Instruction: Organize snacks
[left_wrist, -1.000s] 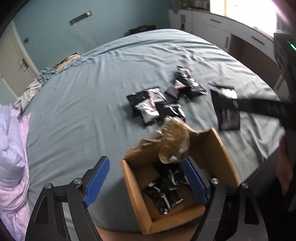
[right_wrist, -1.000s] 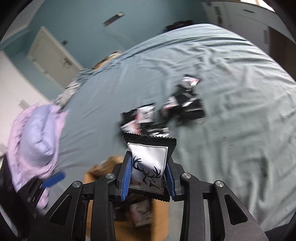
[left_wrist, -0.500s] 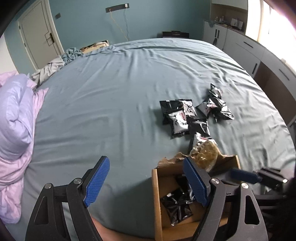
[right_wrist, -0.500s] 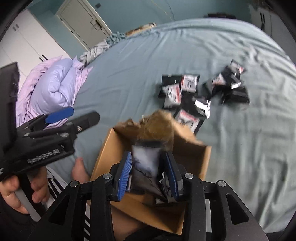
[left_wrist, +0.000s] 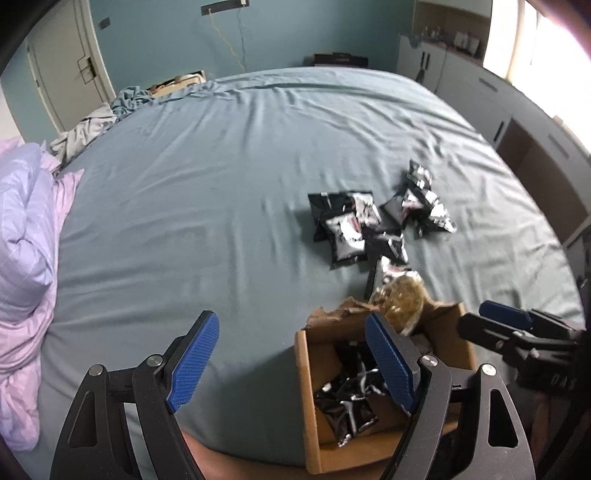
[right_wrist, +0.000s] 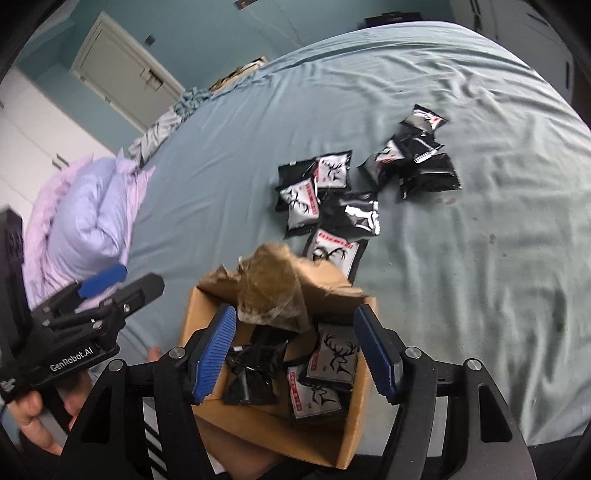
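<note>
Your right gripper (right_wrist: 295, 350) hangs over the cardboard box (right_wrist: 207, 317), its blue pads spread wide and holding nothing; a deer-print snack packet (right_wrist: 338, 356) lies in the box below. Your left gripper (left_wrist: 291, 354) is likewise spread and empty. You seem between packets: next, reach for the loose packets (right_wrist: 332, 184) scattered on the bedsheet (right_wrist: 480, 258) just beyond the box.
</note>
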